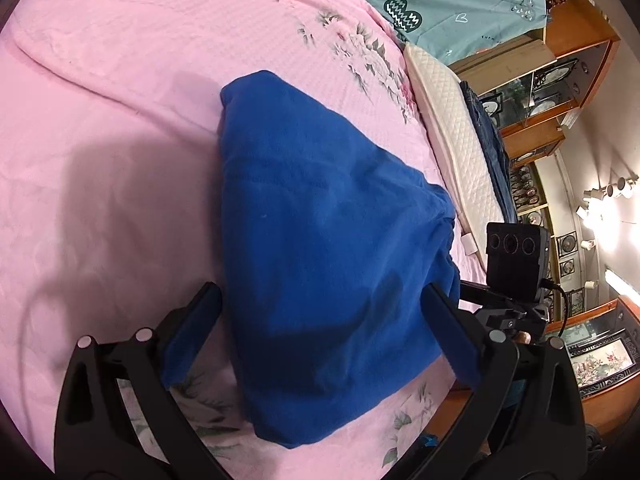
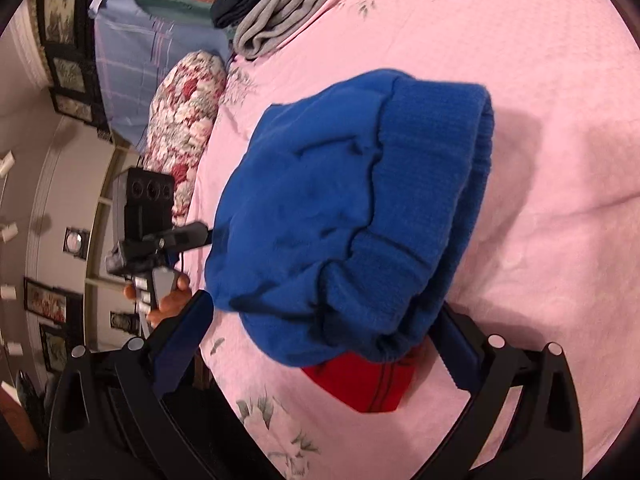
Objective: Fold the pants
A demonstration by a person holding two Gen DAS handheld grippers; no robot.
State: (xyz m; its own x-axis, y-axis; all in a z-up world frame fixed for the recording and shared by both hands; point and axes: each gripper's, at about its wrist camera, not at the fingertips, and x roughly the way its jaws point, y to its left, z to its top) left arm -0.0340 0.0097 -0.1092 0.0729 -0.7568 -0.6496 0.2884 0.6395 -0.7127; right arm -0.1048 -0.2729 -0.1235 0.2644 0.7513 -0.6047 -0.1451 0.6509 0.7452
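Note:
The blue fleece pants lie folded into a thick bundle on the pink floral bedsheet. My left gripper is open, its two fingers standing on either side of the bundle's near end, above it. In the right wrist view the pants show their ribbed waistband at the right. My right gripper is open too, its fingers straddling the bundle's near edge. The other gripper, held in a hand, shows at the left of that view.
A red garment pokes out from under the blue pants. Grey and dark clothes lie piled at the far end of the bed. A floral pillow and a white quilted pillow lie along the bed edges. Wooden display cabinets stand beyond.

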